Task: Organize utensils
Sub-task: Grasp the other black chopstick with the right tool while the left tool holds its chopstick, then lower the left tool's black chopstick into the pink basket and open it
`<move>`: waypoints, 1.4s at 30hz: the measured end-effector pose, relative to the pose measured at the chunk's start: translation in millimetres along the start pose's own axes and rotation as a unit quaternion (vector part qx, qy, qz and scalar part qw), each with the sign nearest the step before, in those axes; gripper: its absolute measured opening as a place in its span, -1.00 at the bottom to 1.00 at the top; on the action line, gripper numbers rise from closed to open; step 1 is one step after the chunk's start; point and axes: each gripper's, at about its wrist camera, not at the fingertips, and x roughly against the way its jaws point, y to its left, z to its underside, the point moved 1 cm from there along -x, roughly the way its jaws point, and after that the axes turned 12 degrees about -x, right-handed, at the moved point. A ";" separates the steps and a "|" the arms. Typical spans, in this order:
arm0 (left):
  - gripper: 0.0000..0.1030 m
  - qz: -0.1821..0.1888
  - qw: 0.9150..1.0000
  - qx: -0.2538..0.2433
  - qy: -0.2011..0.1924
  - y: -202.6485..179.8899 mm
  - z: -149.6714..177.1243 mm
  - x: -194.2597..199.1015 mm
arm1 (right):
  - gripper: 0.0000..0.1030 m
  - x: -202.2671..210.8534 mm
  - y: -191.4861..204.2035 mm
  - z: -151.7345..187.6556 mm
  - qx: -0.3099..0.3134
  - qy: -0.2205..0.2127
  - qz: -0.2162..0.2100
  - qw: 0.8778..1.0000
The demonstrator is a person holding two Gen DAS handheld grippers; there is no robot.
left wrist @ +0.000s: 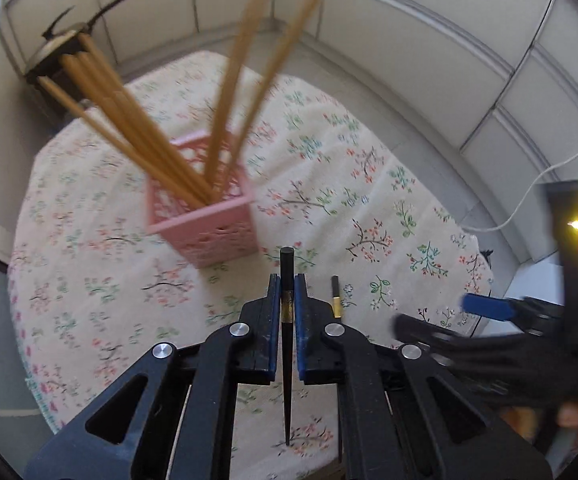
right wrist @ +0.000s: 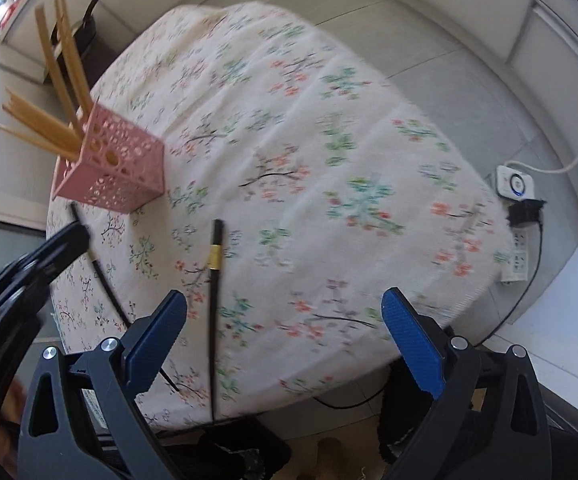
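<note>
The left claw (left wrist: 287, 300) is clamped on a black chopstick (left wrist: 287, 344), lifted clear of the floral surface (left wrist: 101, 280) near the pink holder (left wrist: 205, 216). The right claw (right wrist: 285, 340) gapes empty over the second black chopstick (right wrist: 213, 300). Held near its end, the long chopstick could pivot in the pads and miss the holder's crowded mouth.
</note>
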 end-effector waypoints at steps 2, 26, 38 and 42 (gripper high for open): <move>-0.88 -0.012 1.000 0.009 -0.022 10.4 4.0 20.1 | 0.84 -15.2 22.6 -1.9 0.013 0.012 0.009 1.000; -0.88 -0.033 0.988 0.052 -0.144 45.8 19.3 117.2 | -0.86 42.2 42.5 27.2 0.058 -0.085 -0.057 0.993; -0.88 -0.045 0.974 0.088 -0.206 54.6 14.7 160.5 | -0.86 174.7 46.9 40.2 0.097 -0.197 -0.154 0.963; -0.88 -0.053 0.969 0.092 -0.225 58.6 2.1 173.5 | -0.86 206.1 52.3 27.7 0.094 -0.222 -0.174 0.955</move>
